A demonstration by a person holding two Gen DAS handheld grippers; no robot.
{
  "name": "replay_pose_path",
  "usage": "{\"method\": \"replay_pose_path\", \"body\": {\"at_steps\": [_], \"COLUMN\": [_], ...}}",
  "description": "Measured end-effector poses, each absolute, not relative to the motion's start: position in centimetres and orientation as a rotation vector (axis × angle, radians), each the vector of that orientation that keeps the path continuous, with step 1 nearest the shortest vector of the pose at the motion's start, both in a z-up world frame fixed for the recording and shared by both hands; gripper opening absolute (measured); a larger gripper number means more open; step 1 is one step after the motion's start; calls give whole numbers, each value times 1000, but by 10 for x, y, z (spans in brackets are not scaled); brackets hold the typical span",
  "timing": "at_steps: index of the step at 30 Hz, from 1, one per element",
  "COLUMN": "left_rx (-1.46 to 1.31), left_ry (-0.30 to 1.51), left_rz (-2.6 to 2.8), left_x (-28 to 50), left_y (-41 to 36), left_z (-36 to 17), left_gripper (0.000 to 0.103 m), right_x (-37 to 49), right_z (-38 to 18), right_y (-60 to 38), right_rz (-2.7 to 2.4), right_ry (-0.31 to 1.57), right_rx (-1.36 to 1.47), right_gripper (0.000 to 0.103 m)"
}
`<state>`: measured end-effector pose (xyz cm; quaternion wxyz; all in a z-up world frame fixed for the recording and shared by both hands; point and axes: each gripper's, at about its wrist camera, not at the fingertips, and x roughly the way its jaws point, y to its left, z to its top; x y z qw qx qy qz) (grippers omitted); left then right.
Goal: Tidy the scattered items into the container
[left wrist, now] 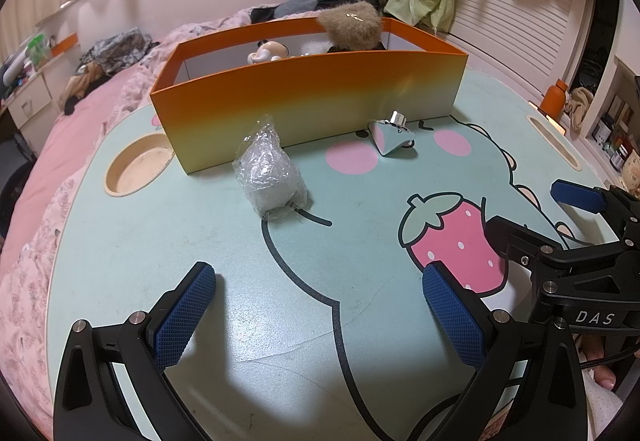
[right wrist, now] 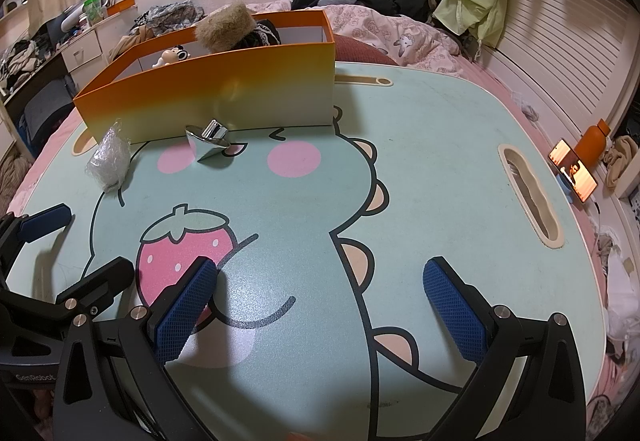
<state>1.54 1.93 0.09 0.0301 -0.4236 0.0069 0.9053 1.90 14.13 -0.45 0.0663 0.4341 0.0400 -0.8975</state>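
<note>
An orange box [left wrist: 304, 89] [right wrist: 216, 89] stands at the far side of the mint cartoon lap table [left wrist: 224, 241] [right wrist: 440, 145]; a furry brown item [left wrist: 352, 25] [right wrist: 226, 26] and a small figurine [left wrist: 266, 53] [right wrist: 170, 56] lie inside. In front of it rest a crinkled clear-plastic bundle [left wrist: 270, 171] [right wrist: 109, 159] and a shiny silver spinning top [left wrist: 392, 135] [right wrist: 208, 143], tipped on its side. My left gripper [left wrist: 318, 315] hovers open near the table's front, well short of the bundle. My right gripper [right wrist: 320, 315] is open and empty beside it over the strawberry print.
The table sits on a pink bed [left wrist: 68, 145] with clothes heaped behind. A round cup recess [left wrist: 136, 167] lies left of the box, a slot [right wrist: 528, 193] on the right. A lit phone [right wrist: 574, 171] and an orange bottle [right wrist: 596, 143] stand off the right edge.
</note>
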Motion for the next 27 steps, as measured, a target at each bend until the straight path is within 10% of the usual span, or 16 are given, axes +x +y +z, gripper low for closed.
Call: {"method": "replay_pose_path", "body": {"at_steps": [27], "left_rx": [-1080], "left_ry": [-140], "left_rz": [2880], "left_x": [24], "left_y": [-24], "left_z": [47], "left_gripper": [102], "right_x": [-1], "right_z": [25], "right_y": [111], "right_rz": [-2622], "right_ry": [161], "right_rx": [1175], "right_gripper": [94]}}
